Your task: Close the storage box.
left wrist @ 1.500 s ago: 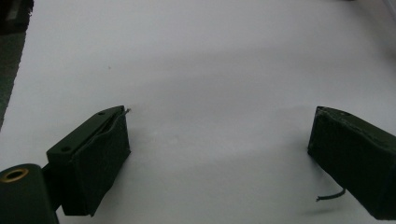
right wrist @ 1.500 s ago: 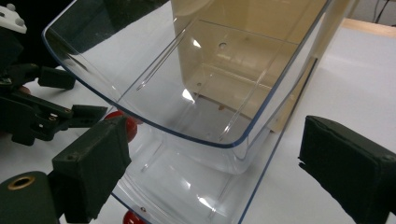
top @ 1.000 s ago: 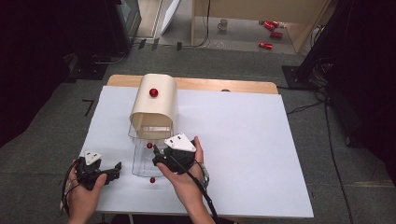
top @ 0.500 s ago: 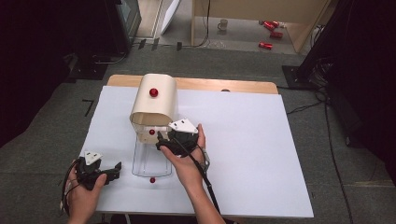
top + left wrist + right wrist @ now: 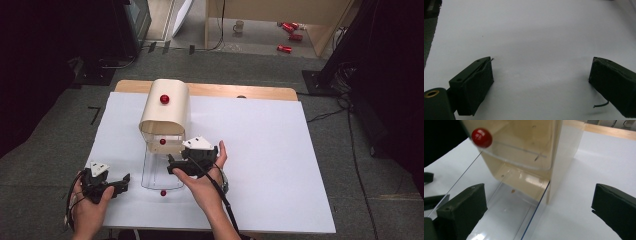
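Seemingly parked out of the way, the left hand-held gripper (image 5: pixel 122 181) rests spread on the bench (image 5: pixel 280 150) at the near left. Right of it, the right hand-held gripper (image 5: pixel 172 165), jaws spread, faces the bread box (image 5: pixel 165 117), whose clear flap (image 5: pixel 161 170) lies open toward the near edge, likely to take its red knob (image 5: pixel 482 137).

No text, label, brand, number or sign can be read on anything in these views; the red cans (image 5: pixel 287 36) on the floor beyond the table's far edge are too small for lettering to be made out.
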`<action>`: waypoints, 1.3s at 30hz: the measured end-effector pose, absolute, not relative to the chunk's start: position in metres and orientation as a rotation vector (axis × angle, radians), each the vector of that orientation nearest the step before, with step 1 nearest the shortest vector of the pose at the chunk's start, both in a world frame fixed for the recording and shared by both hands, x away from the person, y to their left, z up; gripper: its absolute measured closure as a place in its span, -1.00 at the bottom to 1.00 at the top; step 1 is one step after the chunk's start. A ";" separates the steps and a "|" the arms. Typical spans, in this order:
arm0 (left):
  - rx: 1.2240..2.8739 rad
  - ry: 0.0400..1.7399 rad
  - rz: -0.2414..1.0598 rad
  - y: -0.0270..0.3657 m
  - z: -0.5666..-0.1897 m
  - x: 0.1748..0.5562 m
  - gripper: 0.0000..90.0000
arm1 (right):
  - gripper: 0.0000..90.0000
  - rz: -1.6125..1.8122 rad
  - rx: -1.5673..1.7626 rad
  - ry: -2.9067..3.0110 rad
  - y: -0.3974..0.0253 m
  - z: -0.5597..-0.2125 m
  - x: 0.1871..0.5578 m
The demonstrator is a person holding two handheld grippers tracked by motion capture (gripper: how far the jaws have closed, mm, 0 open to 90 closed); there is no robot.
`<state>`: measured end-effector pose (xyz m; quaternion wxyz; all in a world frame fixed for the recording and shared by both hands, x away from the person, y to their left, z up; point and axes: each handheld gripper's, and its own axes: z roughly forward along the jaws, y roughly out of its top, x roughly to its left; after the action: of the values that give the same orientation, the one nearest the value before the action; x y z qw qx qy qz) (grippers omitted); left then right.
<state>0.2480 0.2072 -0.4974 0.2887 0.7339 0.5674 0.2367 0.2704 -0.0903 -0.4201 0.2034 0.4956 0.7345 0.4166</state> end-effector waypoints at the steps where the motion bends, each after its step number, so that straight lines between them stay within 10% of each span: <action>1: 1.961 1.515 0.631 0.207 -0.497 0.248 -0.88 | -1.00 1.165 1.381 2.056 -0.091 -0.421 0.267; 39: 1.961 1.515 0.632 0.207 -0.497 0.248 -0.88 | -0.96 1.036 1.338 2.227 -0.058 -0.498 0.195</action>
<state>0.2480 0.2071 -0.4974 0.2881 0.7343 0.5673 0.2367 0.1949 -0.0583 -0.4985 0.1715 0.4713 0.7843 0.3651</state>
